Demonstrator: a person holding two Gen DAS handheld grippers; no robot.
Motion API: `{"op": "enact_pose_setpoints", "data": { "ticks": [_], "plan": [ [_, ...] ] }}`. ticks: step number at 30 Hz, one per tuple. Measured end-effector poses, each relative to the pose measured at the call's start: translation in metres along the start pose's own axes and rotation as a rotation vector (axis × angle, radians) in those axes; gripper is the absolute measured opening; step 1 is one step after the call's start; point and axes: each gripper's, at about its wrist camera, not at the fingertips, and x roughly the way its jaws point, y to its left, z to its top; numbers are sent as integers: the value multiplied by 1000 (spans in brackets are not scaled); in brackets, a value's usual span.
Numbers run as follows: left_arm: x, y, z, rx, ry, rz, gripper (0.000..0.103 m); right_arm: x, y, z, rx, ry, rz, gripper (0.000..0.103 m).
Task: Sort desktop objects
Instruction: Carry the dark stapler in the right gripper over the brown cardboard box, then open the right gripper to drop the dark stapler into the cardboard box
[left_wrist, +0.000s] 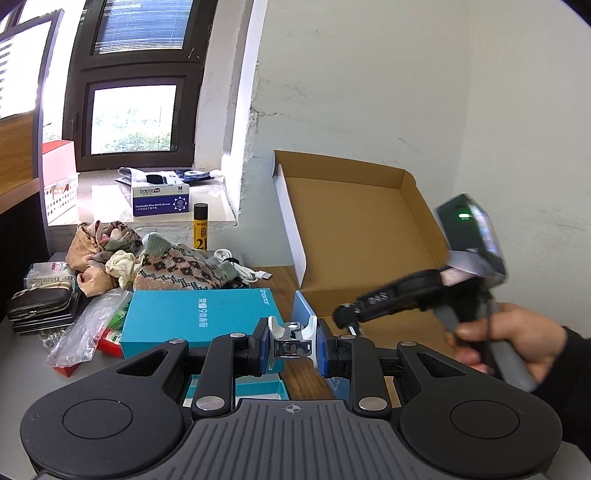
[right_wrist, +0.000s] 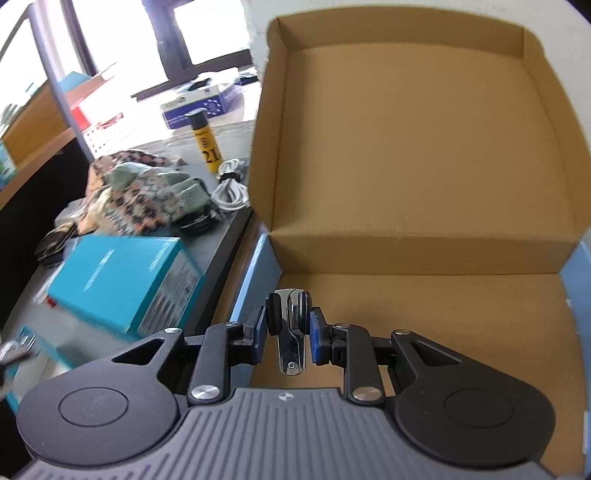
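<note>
Left gripper (left_wrist: 291, 341) clamped on a nail clipper with white side grips (left_wrist: 291, 339), hanging over the desk (left_wrist: 22, 354) between the teal phone box (left_wrist: 199, 317) and the front left corner of the open cardboard box (left_wrist: 354, 229). Right gripper (right_wrist: 287, 325) clamped on a second nail clipper with black grips (right_wrist: 290, 325), held lengthwise above the cardboard box floor, near its front left corner. Nothing lying inside the cardboard box that shows in either view.

Around it, pretty cluttered: teal phone box just left of the cardboard box, partly hanging past the front edge of the grey desk section. Behind that, a heap of knit socks (left_wrist: 173, 267) and crumpled cloth (left_wrist: 99, 254), with a white charging cable (left_wrist: 240, 267) coiled right at the cardboard box's left wall. Yellow tube with a black cap (left_wrist: 200, 227) standing upright near the back edge. Clear plastic bag (left_wrist: 81, 332) and a dark wallet (left_wrist: 38, 302) toward the left edge.

Seen from the left wrist: the right gripper (left_wrist: 341, 315) in a hand (left_wrist: 517, 339) with a dark sleeve, up over the cardboard box's front right.

Grey top plus a wood strip under the cardboard box. White wall behind, dark-framed window (left_wrist: 133, 118) at back left, glove box (left_wrist: 160, 199) on the sill.
</note>
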Motion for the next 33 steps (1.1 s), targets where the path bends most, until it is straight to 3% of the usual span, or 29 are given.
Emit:
{"op": "enact_pose_setpoints", "data": {
  "ticks": [16, 18, 19, 20, 24, 33],
  "plan": [
    [25, -4, 2, -3, 42, 5, 27, 67, -9, 25, 67, 70, 26, 29],
    [28, -7, 2, -2, 48, 3, 27, 67, -11, 27, 72, 67, 41, 38],
    [29, -9, 3, -4, 50, 0, 27, 65, -12, 27, 76, 63, 51, 47],
    [31, -10, 3, -6, 53, -5, 27, 62, -13, 28, 82, 56, 61, 48],
    [41, -23, 3, 2, 62, -16, 27, 44, -21, 29, 73, 37, 97, 49],
    [79, -68, 1, 57, 124, -81, 27, -19, -64, 10, 29, -6, 78, 52]
  ]
}}
